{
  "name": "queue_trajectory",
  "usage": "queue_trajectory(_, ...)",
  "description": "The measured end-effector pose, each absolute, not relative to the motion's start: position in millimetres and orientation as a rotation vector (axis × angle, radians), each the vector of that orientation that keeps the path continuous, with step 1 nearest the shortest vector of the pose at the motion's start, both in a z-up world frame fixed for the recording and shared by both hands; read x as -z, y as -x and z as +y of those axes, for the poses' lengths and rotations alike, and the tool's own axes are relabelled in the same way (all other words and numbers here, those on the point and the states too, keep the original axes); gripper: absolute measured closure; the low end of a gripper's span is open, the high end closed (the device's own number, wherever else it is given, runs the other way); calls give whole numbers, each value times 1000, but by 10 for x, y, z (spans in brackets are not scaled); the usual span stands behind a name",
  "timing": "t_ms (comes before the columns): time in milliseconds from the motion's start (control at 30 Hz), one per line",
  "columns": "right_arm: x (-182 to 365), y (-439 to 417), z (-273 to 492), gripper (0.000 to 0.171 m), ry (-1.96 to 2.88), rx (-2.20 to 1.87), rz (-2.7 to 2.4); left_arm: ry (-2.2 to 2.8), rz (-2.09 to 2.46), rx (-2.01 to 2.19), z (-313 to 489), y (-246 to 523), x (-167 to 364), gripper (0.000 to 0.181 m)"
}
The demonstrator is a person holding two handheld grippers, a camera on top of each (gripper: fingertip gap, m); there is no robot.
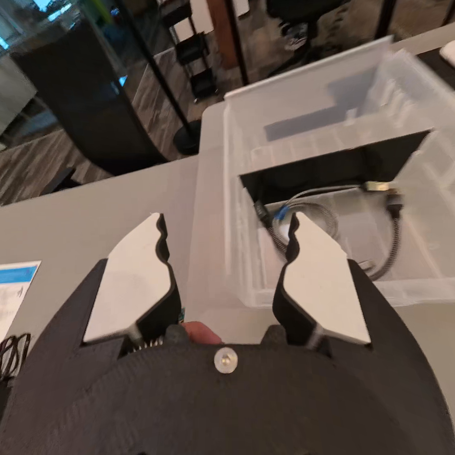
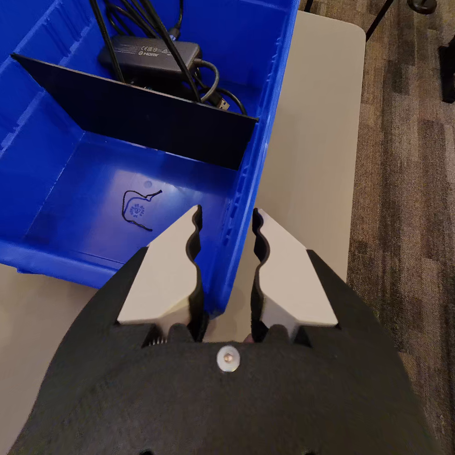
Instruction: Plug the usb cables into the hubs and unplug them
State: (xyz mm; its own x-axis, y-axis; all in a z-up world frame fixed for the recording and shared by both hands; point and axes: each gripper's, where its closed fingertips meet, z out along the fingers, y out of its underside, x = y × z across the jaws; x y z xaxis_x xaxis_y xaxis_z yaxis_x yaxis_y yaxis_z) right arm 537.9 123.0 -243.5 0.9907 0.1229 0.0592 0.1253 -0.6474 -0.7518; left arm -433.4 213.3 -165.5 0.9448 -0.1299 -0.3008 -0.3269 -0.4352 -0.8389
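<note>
Two grippers, both empty. My left gripper (image 1: 227, 216) has its fingers spread wide, gripping nothing and touching nothing; it hangs over the pale surface (image 1: 98, 221) at the near corner of a clear plastic bin (image 1: 246, 118). Inside that bin, in front of a black divider (image 1: 320, 167), lies a coiled braided usb cable (image 1: 327, 221) with a blue tie, one plug end leaning against the bin's left wall (the picture is blurred, so finer detail is lost).

My right gripper (image 2: 227, 209) has its fingers apart too, a narrower gap, holding nothing. They sit on either side of the right wall of a blue bin (image 2: 275, 73), above it; whether they touch it I cannot tell. Beyond the dark divider (image 2: 138, 118) in that bin lies a dark hub (image 2: 147, 53) among black cables (image 2: 209, 81). A loose black thread (image 2: 133, 209) lies in the near compartment.
</note>
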Motion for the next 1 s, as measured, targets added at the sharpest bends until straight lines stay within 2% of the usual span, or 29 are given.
queue_trajectory(67, 2439, -5357, 1249, 130, 2283, 2, -182, 2045, 274, -235, 2138, 4509, 1776, 83)
queue_trajectory(167, 2448, -5286, 1269, 135, 2286, -45, -184, 2111, 231, -122, 2160, 4550, 2039, 84)
queue_trajectory(267, 2451, -5283, 1276, 136, 2285, -49, -178, 2173, 248, -44, 2194, 4506, 2303, 97)
queue_trajectory(333, 2453, -5294, 1275, 138, 2284, -51, -168, 2162, 237, 28, 2225, 4463, 2359, 121)
queue_trajectory(400, 2461, -5338, 1274, 154, 2287, 2, -174, 2146, 175, 110, 2263, 4453, 2356, 150)
queue_trajectory(500, 2458, -5392, 1295, 163, 2282, 91, -148, 2133, 227, 147, 2284, 4344, 2349, 175)
queue_trajectory(633, 2452, -5379, 1317, 168, 2269, 91, -110, 2117, 232, 168, 2323, 4310, 2343, 176)
queue_trajectory(1000, 2446, -4911, 1238, 169, 2265, 90, -127, 2016, 227, 243, 2240, 4258, 2173, 177)
